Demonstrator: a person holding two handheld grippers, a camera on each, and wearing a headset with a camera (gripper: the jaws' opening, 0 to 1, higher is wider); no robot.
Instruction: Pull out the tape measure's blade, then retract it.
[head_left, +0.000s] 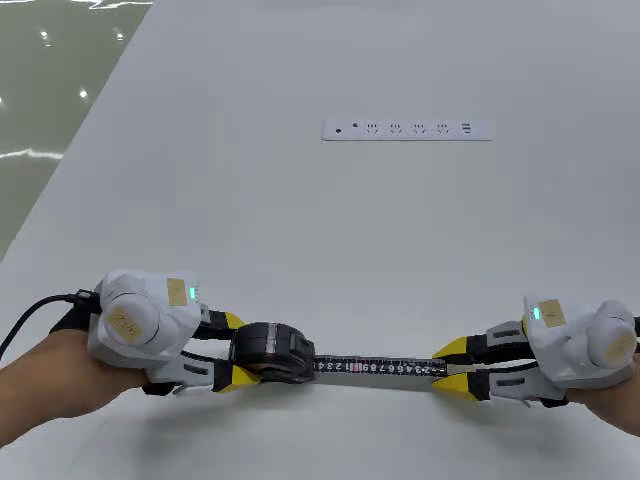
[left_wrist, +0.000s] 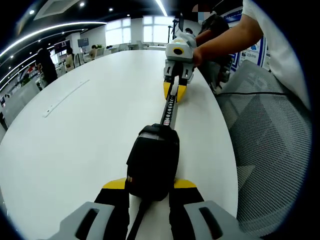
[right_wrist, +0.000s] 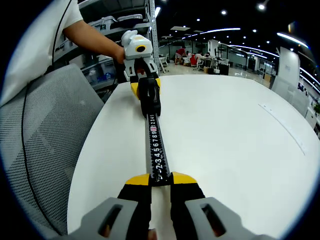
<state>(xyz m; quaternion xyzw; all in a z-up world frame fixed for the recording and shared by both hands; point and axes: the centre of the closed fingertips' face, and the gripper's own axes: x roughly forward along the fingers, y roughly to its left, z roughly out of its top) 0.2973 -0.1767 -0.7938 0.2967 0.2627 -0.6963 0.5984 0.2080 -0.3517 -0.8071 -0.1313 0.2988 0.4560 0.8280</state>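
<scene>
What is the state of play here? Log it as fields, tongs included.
left tongs: shut on tape measure case
right tongs: shut on blade at its tip
blade: pulled out, stretched between the two tongs, numbers facing up
surface: white table
also there: power strip, far side, apart from the tape

left gripper (head_left: 240, 350): white, green light (head_left: 193, 293), black cable (head_left: 30, 312) | right gripper (head_left: 448, 368): white, green light | fingers (head_left: 455, 349): black, yellow tips | sleeve (left_wrist: 270, 30): white
</scene>
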